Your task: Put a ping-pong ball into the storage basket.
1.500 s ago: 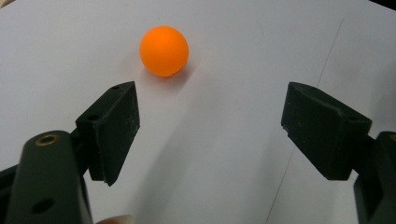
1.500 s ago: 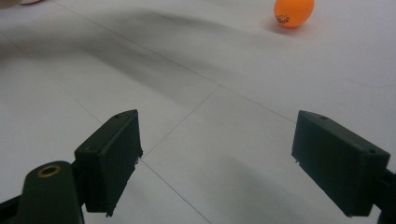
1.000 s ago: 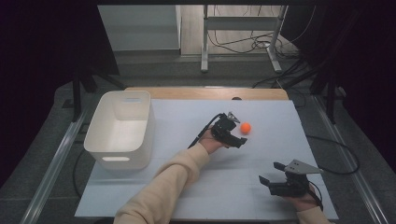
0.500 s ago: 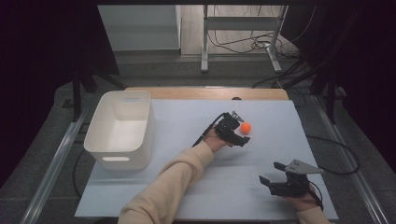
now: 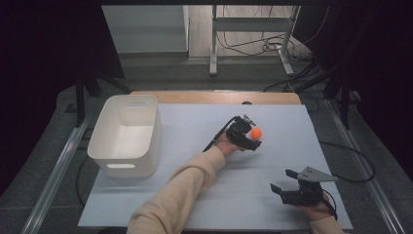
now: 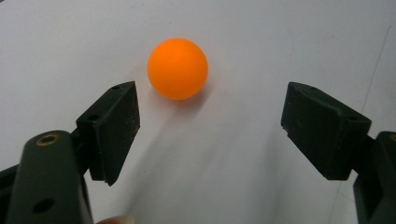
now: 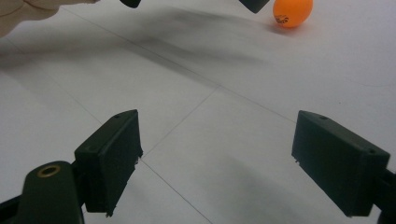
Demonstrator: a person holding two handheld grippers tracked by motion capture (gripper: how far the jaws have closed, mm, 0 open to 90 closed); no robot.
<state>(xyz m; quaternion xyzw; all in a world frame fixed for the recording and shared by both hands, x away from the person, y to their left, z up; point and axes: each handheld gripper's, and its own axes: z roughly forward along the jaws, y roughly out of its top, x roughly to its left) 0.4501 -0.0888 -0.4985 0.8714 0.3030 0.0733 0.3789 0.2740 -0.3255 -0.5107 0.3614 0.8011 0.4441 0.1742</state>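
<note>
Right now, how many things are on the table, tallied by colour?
Orange: 1, the ball
White: 1, the bin
Black: 2, the left claw and the right claw
Total: 4

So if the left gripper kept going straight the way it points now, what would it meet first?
The orange ball. It sits on the white table just ahead of the open left gripper, nearer the left finger than midway. Nothing lies between them, though how wide the gap is can't be judged.
</note>
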